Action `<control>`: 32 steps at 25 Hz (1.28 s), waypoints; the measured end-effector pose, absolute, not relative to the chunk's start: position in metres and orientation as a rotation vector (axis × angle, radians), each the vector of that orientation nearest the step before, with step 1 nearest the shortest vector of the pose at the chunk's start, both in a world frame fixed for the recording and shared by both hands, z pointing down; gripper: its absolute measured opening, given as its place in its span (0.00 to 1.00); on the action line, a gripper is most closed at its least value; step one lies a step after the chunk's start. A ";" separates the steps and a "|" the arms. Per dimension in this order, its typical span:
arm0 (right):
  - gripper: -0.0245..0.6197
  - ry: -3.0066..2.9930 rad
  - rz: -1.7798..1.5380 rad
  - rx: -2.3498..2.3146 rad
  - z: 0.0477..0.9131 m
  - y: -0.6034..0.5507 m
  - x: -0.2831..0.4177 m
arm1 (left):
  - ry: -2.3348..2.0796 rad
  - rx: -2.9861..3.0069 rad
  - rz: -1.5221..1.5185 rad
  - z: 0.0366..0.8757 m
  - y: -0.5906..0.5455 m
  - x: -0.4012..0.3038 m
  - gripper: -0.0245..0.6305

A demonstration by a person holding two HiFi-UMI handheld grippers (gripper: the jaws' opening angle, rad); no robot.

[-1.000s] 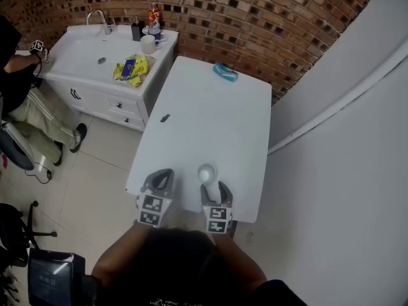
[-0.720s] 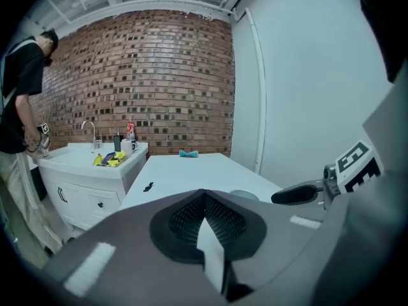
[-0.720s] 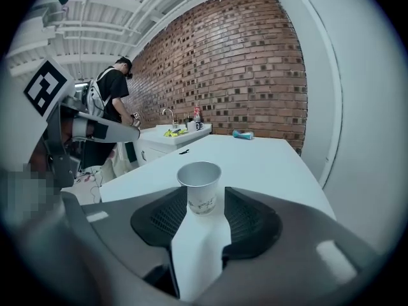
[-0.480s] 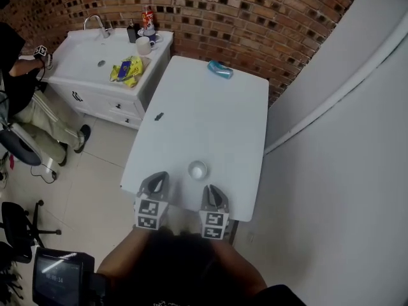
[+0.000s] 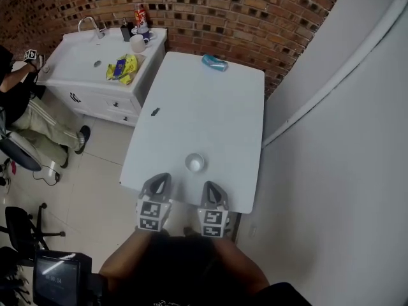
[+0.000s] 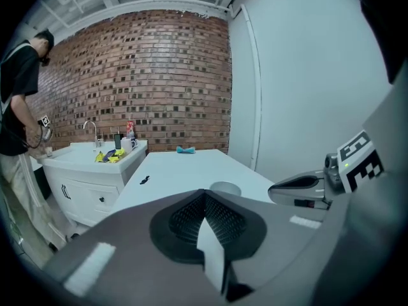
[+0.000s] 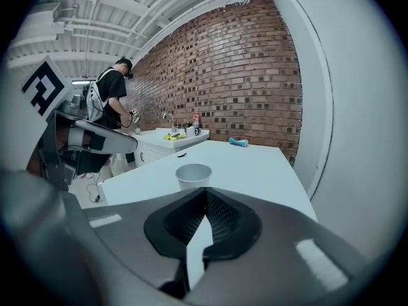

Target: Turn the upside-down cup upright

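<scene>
Backed off the upright cup [image 5: 195, 162], right hand-held gripper [image 5: 212, 188] has closed empty; left hand-held gripper [image 5: 160, 182] closed too.

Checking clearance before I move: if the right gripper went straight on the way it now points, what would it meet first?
Probably the white cup, standing open-side up just ahead of the shut right gripper. Since the gripper looks angled slightly downward, the table in front of the cup could come first; depth is unclear.
</scene>
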State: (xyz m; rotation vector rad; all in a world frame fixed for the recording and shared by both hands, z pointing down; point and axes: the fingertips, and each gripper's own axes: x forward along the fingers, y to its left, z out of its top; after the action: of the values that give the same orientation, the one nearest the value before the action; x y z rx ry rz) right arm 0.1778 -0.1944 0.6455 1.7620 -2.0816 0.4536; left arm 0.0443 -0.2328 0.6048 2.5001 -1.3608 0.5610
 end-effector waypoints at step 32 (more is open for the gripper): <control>0.06 -1.913 0.293 2.050 0.591 -0.038 0.136 | -1.244 2.658 0.419 0.575 -0.081 -0.046 0.03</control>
State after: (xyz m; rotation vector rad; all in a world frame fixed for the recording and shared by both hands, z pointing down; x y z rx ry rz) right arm 0.1355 -0.0381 0.5908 2.0503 -1.9128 0.2934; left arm -0.0457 -0.0807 0.5754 2.6579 -1.2438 0.4187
